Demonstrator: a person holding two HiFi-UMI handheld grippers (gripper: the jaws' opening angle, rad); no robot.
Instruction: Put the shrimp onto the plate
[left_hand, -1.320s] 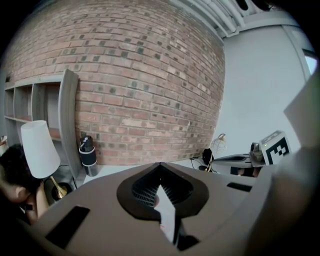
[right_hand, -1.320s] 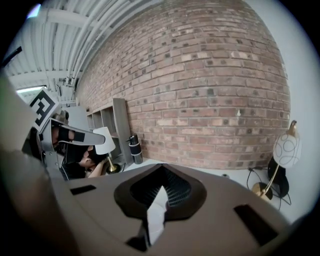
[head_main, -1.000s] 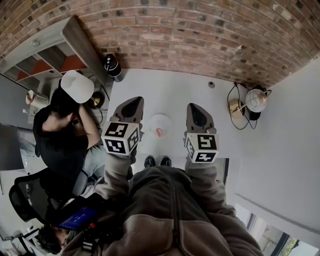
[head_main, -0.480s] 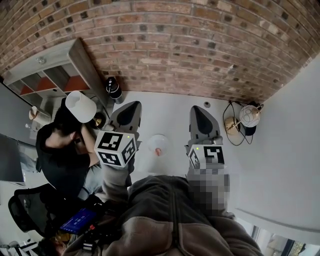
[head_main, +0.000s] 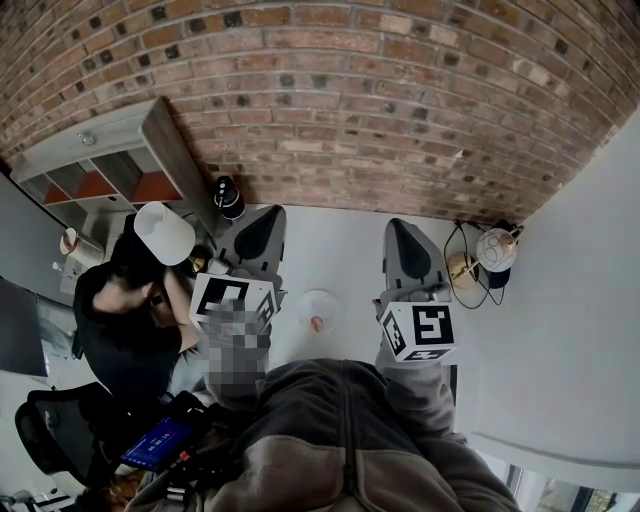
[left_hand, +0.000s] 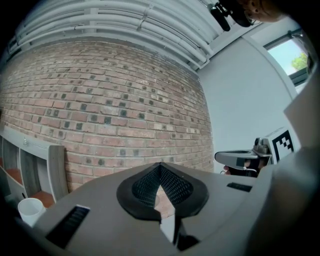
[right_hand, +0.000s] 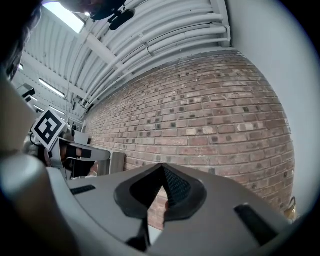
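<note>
Two grippers are held up level, side by side, both aimed at the brick wall (head_main: 330, 110). The left gripper (head_main: 262, 225) has its jaws brought together at the tips, with only wall showing through the small gap behind them. The right gripper (head_main: 400, 236) is the same: tips meeting and nothing held. The two are well apart from each other.

The plate (head_main: 318, 295) lies low between the grippers, beneath them and nearer the person than their tips. A small pink-orange thing rests on it, toward the person's side. It is most likely the shrimp (head_main: 317, 322), though it is too small here to be sure.

If that reading is right, the placing step looks finished and both tools are clear of the plate, well above it. No further carry then seems needed. If the shrimp does need handling, either gripper would first have to tip downward, spread its jaws, and come down over the plate from above.
</note>
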